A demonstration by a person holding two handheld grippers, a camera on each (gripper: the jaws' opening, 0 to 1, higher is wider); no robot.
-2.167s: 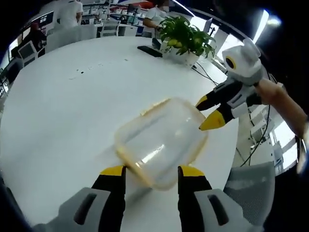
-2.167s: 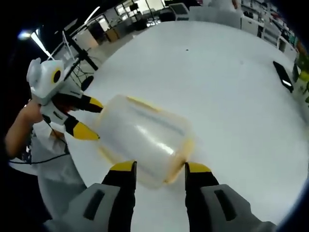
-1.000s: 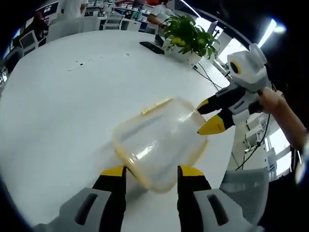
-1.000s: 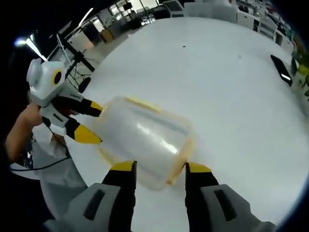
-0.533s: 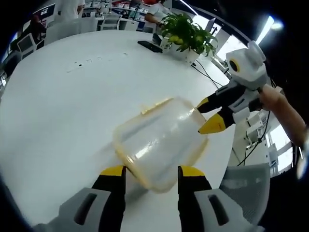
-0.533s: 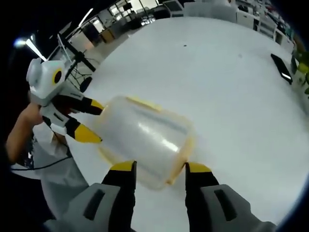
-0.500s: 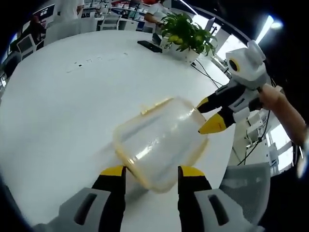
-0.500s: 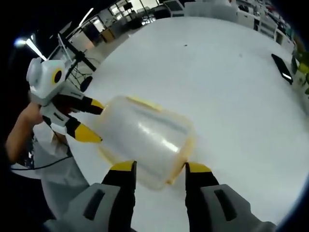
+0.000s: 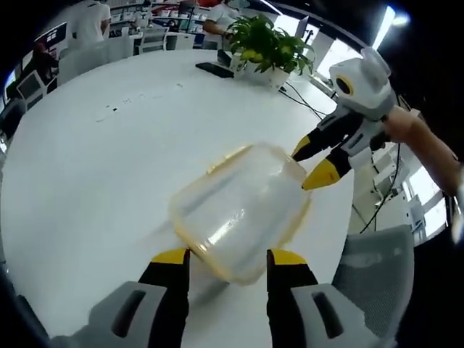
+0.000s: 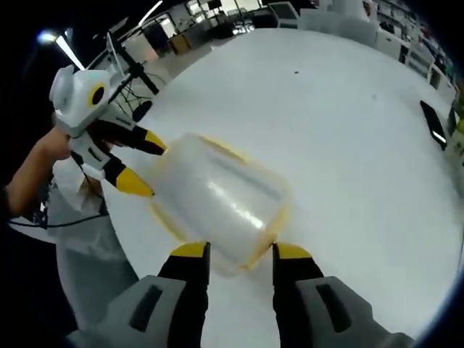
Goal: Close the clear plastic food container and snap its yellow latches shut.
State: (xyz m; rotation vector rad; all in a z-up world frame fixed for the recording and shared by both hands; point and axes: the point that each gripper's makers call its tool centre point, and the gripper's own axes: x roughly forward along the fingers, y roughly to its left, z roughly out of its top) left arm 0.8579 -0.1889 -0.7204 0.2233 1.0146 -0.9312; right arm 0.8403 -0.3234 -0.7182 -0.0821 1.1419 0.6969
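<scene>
Left gripper view: clear plastic container (image 9: 243,206) lies on the white round table (image 9: 94,167), near the table's edge, with a yellow rim running round it. Nothing can be made out inside; the walls are see-through and show only glare. One yellow latch (image 9: 226,159) shows along its far long side. The left gripper (image 9: 223,262) sits at the near end of the container, its yellow-tipped jaws spread about as wide as that end, one on each side; whether they press the plastic I cannot tell. The right gripper (image 9: 317,161) comes in from the far right, held by a person's hand (image 9: 413,134), its two yellow tips parted and meeting the container's far corner. A potted plant (image 9: 270,49) and a dark flat object (image 9: 214,69) stand at the far side of the table. A grey chair (image 9: 380,268) is just off the table edge.

Right gripper view: same container (image 10: 221,203) seen from its other end, again with nothing visible inside. The right gripper (image 10: 235,255) straddles the near end, jaws open. The left gripper (image 10: 139,165) reaches in from the left with tips apart at the far end, one tip at the container's wall
</scene>
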